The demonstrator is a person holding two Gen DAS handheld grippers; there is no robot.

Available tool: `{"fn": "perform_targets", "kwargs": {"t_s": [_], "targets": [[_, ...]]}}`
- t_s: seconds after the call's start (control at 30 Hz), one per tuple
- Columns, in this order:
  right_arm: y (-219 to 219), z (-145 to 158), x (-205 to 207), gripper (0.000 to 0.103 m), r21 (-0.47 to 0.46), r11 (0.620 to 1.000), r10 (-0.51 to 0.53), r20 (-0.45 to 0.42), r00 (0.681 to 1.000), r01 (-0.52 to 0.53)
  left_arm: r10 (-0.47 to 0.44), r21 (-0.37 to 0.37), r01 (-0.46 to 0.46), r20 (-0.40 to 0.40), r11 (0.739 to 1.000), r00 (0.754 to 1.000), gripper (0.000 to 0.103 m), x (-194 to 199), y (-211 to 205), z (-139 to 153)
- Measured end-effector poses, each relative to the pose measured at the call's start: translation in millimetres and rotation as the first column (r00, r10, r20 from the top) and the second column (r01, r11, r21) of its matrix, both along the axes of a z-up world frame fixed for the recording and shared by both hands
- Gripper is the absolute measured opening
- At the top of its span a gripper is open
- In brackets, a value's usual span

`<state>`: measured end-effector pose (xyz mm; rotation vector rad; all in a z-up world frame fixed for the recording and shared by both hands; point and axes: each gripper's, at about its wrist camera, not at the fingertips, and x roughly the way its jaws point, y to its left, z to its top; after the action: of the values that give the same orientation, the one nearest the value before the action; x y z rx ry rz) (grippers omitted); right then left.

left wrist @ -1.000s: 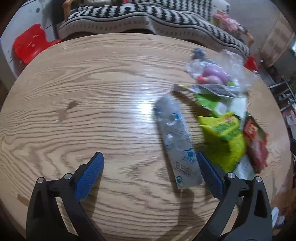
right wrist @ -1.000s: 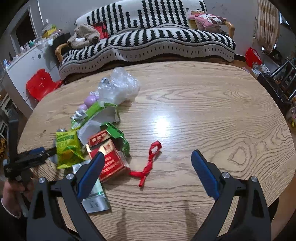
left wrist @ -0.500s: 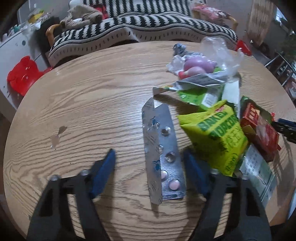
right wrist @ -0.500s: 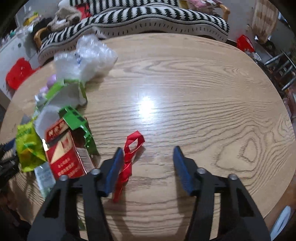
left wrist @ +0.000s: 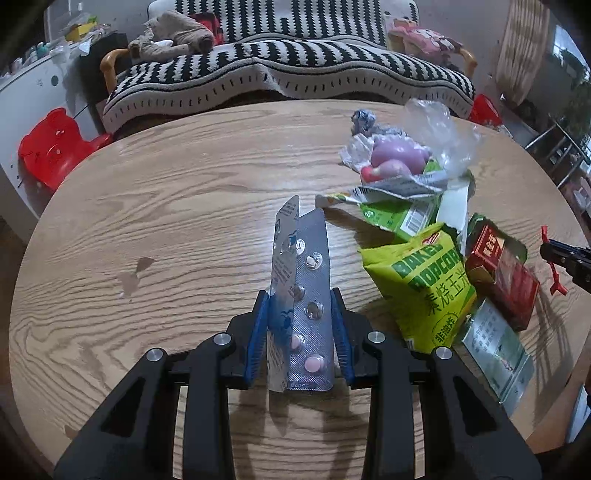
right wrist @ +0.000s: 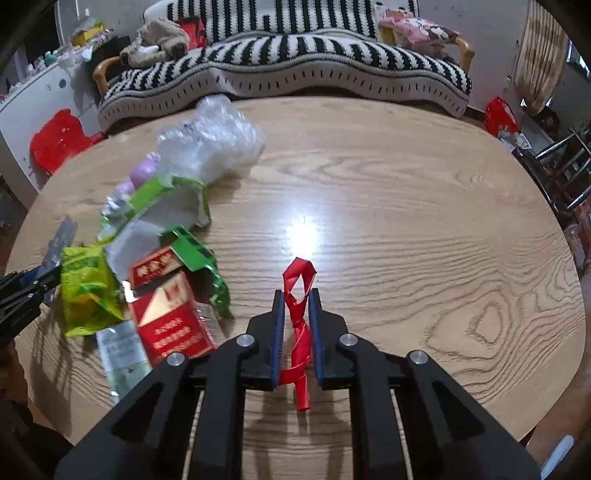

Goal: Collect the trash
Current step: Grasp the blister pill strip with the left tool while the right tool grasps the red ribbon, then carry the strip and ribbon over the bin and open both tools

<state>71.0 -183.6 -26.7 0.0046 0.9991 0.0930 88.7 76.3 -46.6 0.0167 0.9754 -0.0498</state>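
- The pill strip, folded lengthwise, is clamped between the blue pads of the left hand-held gripper, whose jaws have just been closing, above the tabletop.
- The red ribbon is pinched in the right hand-held gripper, closed tight, beside the wrapper pile.

A lived-in home's sitting room: a sofa draped in black-and-white striped knitted cover stands behind the round wood-grain desk, a red plastic bear-shaped child's stool sits on the floor, and a brown plush toy lies on the sofa.
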Motion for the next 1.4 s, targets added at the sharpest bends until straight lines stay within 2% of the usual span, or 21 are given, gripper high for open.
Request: {"fn": "perform_targets", "kwargs": {"t_s": [0.27,0.4,0.57,0.7,0.8,0.9,1.0,1.07,1.2,1.27,1.37,1.4], "targets": [[-10.9,23.3,-23.8,0.014,0.026,1.0,0.0,0.043,0.999,-0.001,0.01,-0.021,-0.01,0.046,1.0,0.999,0.032,-10.5,-1.0,28.8],[-35.4,32.5,-41.0,0.014,0.042,0.999,-0.026,0.056,0.998,0.023,-0.027,-0.025,0.029,0.077,0.999,0.997,0.032,-15.6,-23.3,42.5],[-84.2,49.0,-68.3,0.014,0.065,0.994,-0.095,0.094,0.991,0.089,-0.126,-0.061,0.133,0.105,0.989,0.986,0.032,-23.3,-84.6,56.2],[-144.0,63.6,-100.1,0.014,0.094,0.979,-0.195,0.134,0.972,0.183,-0.245,-0.085,0.257,0.136,0.963,0.96,0.032,-31.1,-154.6,63.7],[-198.9,68.4,-133.6,0.014,0.11,0.953,-0.297,0.155,0.942,0.283,-0.344,-0.099,0.36,0.153,0.928,0.927,0.032,-42.6,-213.3,64.4],[-243.3,69.8,-160.6,0.014,0.109,0.924,-0.381,0.167,0.909,0.367,-0.45,-0.114,0.47,0.163,0.875,0.878,0.032,-60.7,-277.3,63.1],[-297.4,67.7,-195.4,0.014,0.123,0.876,-0.482,0.168,0.86,0.466,-0.543,-0.13,0.566,0.176,0.814,0.821,0.032,-83.5,-334.2,60.1],[-325.4,62.9,-213.3,0.014,0.132,0.845,-0.534,0.159,0.831,0.518,-0.609,-0.146,0.632,0.176,0.761,0.774,0.032,-99.7,-375.2,54.5],[-382.5,41.5,-251.6,0.014,0.152,0.767,-0.64,0.107,0.761,0.624,-0.713,-0.174,0.725,0.139,0.666,0.688,0.032,-127.6,-445.6,34.8],[-406.5,25.8,-266.5,0.014,0.17,0.726,-0.682,0.061,0.728,0.666,-0.765,-0.176,0.771,0.116,0.613,0.634,0.032,-144.0,-485.2,17.9],[-435.1,4.9,-283.4,0.014,0.2,0.677,-0.722,-0.003,0.692,0.708,-0.811,-0.181,0.805,0.057,0.565,0.582,0.032,-160.2,-527.8,-9.5],[-441.3,-1.1,-286.9,0.014,0.206,0.665,-0.73,-0.02,0.683,0.717,-0.819,-0.187,0.809,0.04,0.557,0.573,0.033,-162.1,-536.2,-16.3]]}}
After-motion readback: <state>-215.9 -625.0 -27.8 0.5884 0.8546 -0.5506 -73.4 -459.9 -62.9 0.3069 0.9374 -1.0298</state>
